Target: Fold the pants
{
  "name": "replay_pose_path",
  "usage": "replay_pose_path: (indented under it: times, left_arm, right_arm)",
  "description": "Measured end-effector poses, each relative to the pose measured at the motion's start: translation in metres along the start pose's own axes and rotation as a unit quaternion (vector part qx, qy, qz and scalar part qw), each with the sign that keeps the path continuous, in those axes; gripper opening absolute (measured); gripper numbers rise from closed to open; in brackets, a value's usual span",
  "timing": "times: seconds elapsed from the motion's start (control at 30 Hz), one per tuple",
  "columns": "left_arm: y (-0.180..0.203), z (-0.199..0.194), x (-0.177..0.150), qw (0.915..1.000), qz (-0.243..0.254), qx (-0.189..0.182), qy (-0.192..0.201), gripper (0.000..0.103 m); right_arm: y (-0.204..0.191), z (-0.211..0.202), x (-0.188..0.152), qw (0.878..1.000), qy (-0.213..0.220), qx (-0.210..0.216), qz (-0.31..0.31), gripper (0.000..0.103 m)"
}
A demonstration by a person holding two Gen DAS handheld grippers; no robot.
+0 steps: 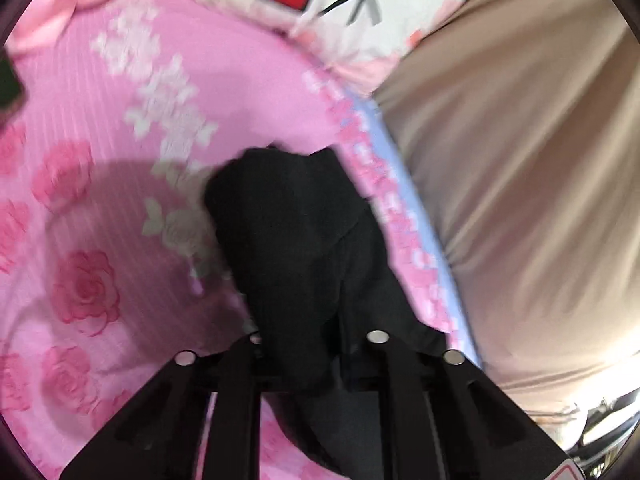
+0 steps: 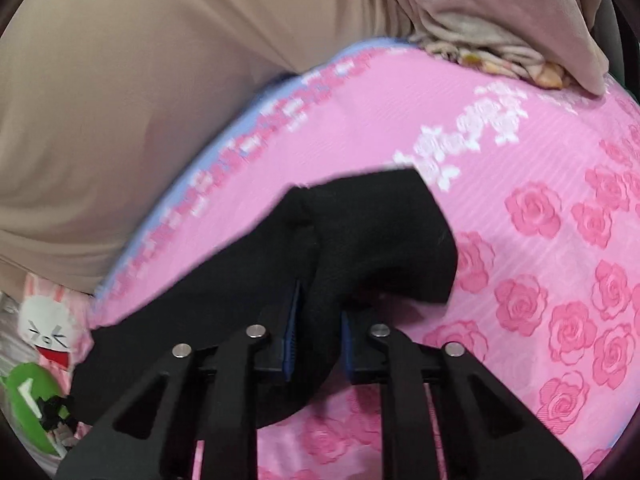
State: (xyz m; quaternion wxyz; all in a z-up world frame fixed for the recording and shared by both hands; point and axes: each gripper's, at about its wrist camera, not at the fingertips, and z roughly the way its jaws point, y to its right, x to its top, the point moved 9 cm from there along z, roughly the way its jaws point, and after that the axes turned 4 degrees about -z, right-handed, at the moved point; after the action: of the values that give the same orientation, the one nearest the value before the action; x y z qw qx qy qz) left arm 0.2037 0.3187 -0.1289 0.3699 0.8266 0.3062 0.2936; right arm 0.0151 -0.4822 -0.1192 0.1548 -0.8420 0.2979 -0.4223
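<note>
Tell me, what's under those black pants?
The pink rose-print sheet spreads beneath the pants, showing on all sides of them. The patch directly under the black cloth is covered, so anything lying there can't be seen.

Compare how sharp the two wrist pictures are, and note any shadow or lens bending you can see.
Left wrist view: motion blur smears the pink bedsheet and black pants; a dark round shadow lies left of the pants. Right wrist view: sharper, roses crisp, though the sheet's blue edge is blurred. Both views: fisheye bends the sheet's edge, dark corners.
</note>
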Motion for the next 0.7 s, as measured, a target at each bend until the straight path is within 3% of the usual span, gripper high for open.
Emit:
replay_pose_path:
  times: [0.1,0.2,0.3,0.37,0.43,0.47,0.5,0.53,0.57,0.6,0.63,0.67,0.7]
  left_arm:
    - [0.019,-0.034,-0.006,0.9996,0.024,-0.012,-0.002,0.008]
    - [0.019,-0.049,-0.017,0.9992,0.036,-0.002,-0.014,0.008]
    - [-0.006,-0.041,-0.025,0.9990,0.029,0.024,-0.025,0.008]
    - [-0.037,-0.026,-0.030,0.9981,-0.006,0.044,-0.042,0.008]
    - [-0.051,-0.021,-0.032,0.9976,-0.031,0.036,-0.049,0.010]
    - [-0.053,-0.021,-0.032,0.9979,-0.033,0.026,-0.050,0.011]
    - [-0.054,-0.021,-0.032,0.9980,-0.033,0.024,-0.049,0.011]
    - [-0.053,-0.022,-0.032,0.9981,-0.031,0.024,-0.047,0.011]
    - [-0.050,-0.023,-0.032,0.9983,-0.020,0.032,-0.045,0.012]
    - [-0.050,-0.024,-0.033,0.9983,-0.014,0.037,-0.044,0.012]
    - [-0.049,-0.023,-0.032,0.9982,-0.012,0.040,-0.042,0.012]
    - [-0.048,-0.022,-0.032,0.9983,-0.011,0.041,-0.041,0.012]
    - [-0.048,-0.022,-0.031,0.9983,-0.011,0.041,-0.039,0.012]
  right_arm:
    - [-0.009,-0.038,0.021,0.999,0.030,0.010,-0.018,0.008]
    - [0.001,-0.058,0.023,0.999,0.030,0.000,-0.022,0.008]
    - [0.030,-0.039,-0.001,1.000,-0.008,-0.019,-0.009,0.008]
    - [0.044,-0.022,-0.017,0.999,-0.034,-0.022,0.008,0.009]
    - [0.055,-0.013,-0.028,0.998,-0.048,-0.026,0.021,0.013]
    - [0.059,-0.012,-0.030,0.998,-0.044,-0.026,0.032,0.021]
    - [0.062,-0.013,-0.030,0.998,-0.039,-0.025,0.040,0.040]
    - [0.062,-0.014,-0.030,0.998,-0.036,-0.022,0.041,0.050]
    - [0.061,-0.015,-0.028,0.999,-0.029,-0.016,0.037,0.057]
    - [0.060,-0.015,-0.025,0.999,-0.027,-0.017,0.031,0.058]
    - [0.058,-0.014,-0.025,0.999,-0.026,-0.019,0.026,0.057]
    - [0.054,-0.010,-0.021,0.999,-0.027,-0.021,0.014,0.038]
    - [0.051,-0.008,-0.018,0.999,-0.030,-0.030,0.001,0.005]
